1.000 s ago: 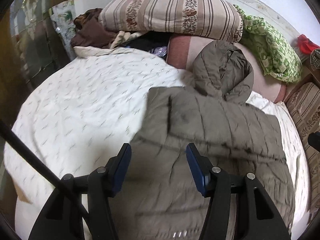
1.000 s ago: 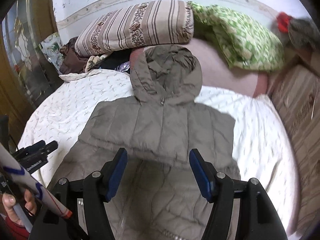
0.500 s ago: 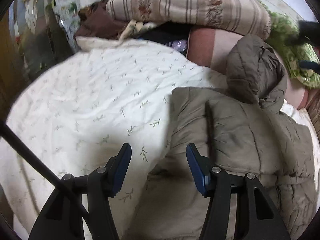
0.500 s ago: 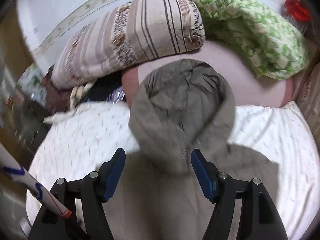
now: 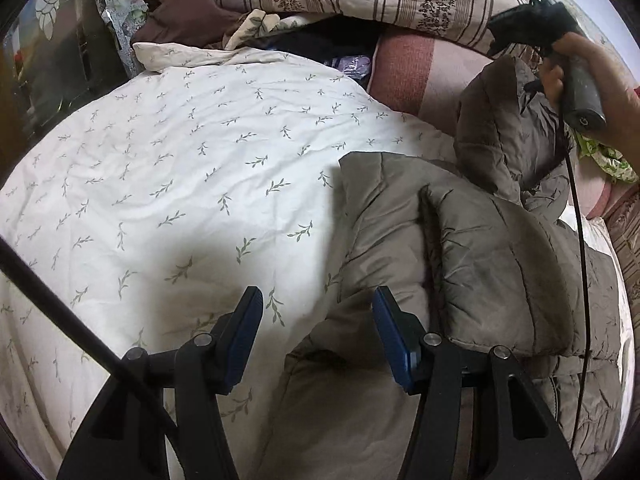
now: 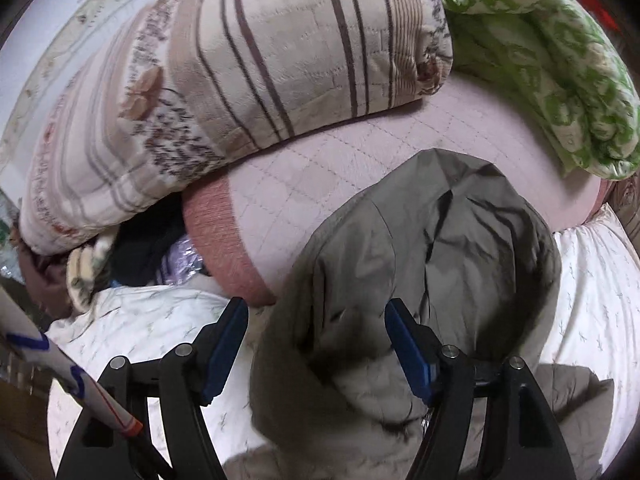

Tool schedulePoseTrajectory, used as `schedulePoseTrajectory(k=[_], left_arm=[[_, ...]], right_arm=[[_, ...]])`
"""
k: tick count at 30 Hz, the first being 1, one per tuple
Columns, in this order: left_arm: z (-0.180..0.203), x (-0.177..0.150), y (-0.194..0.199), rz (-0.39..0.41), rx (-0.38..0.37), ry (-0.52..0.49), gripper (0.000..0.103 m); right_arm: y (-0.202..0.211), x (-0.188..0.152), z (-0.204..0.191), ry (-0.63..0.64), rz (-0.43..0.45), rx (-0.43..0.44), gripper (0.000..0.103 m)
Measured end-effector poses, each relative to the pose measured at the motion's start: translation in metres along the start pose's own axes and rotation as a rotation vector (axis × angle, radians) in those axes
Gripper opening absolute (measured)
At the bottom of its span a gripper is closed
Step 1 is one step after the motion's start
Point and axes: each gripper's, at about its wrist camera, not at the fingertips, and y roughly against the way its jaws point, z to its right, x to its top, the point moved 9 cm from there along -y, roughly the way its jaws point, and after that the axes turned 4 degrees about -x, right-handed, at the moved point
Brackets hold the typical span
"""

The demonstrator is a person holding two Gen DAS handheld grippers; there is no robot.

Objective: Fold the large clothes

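Observation:
A grey-brown quilted hooded jacket [image 5: 472, 264] lies on the white leaf-print bed cover [image 5: 180, 168], its sleeves folded in over the body. Its hood [image 6: 432, 256] rests against a pink bolster. My left gripper [image 5: 316, 332] is open and empty, over the jacket's left edge near the shoulder. My right gripper [image 6: 316, 344] is open and empty, close over the left side of the hood. In the left wrist view the right tool [image 5: 560, 52] is held in a hand above the hood.
A striped floral quilt roll [image 6: 224, 92] and a green patterned blanket [image 6: 544, 56] are piled on the pink bolster [image 6: 360, 160] at the bed head. Dark clothes [image 5: 188, 20] lie heaped at the back left. A wooden cabinet [image 5: 48, 64] stands left of the bed.
The right gripper has moved forward from over the jacket body to close over the hood. The left gripper has shifted left to the jacket's left edge. Both stay open.

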Motion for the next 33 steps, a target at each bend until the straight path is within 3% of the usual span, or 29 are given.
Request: schedulePoseTrajectory(k=[1, 2, 3, 10, 17, 19, 21, 23, 26, 30, 33], left_arm=[[0.0, 0.001, -0.001, -0.002, 0.002, 0.002, 0.056], [-0.001, 0.001, -0.002, -0.008, -0.004, 0.007, 0.056], [-0.001, 0.0, -0.002, -0.012, -0.009, 0.01, 0.056], [-0.007, 0.001, 0.003, -0.02, -0.024, 0.043, 0.056], [-0.014, -0.005, 0.015, -0.018, -0.052, 0.084, 0.056], [-0.016, -0.006, 0.017, -0.015, -0.048, 0.09, 0.056], [-0.019, -0.008, 0.019, -0.014, -0.043, 0.096, 0.056], [-0.022, -0.01, 0.021, -0.011, -0.032, 0.1, 0.056], [-0.027, -0.01, 0.025, 0.0, -0.014, 0.096, 0.056], [-0.031, -0.006, 0.026, 0.01, -0.006, 0.102, 0.056], [-0.032, -0.004, 0.023, 0.003, -0.007, 0.108, 0.056]], right_arm=[[-0.006, 0.0, 0.002, -0.006, -0.016, 0.002, 0.064], [-0.008, -0.002, 0.002, -0.007, -0.027, 0.017, 0.019], [-0.008, -0.007, 0.001, -0.004, -0.06, 0.049, 0.006], [0.076, -0.051, 0.005, 0.122, -0.013, 0.098, 0.007], [0.206, -0.164, 0.047, 0.173, -0.015, 0.227, 0.006], [0.22, -0.195, 0.056, 0.173, -0.026, 0.244, 0.006], [0.218, -0.233, 0.067, 0.151, -0.052, 0.253, 0.006], [0.195, -0.267, 0.072, 0.123, -0.116, 0.245, 0.006], [0.144, -0.292, 0.076, 0.072, -0.185, 0.21, 0.006], [0.092, -0.306, 0.073, 0.028, -0.255, 0.204, 0.006], [0.089, -0.303, 0.075, -0.005, -0.258, 0.224, 0.009]])
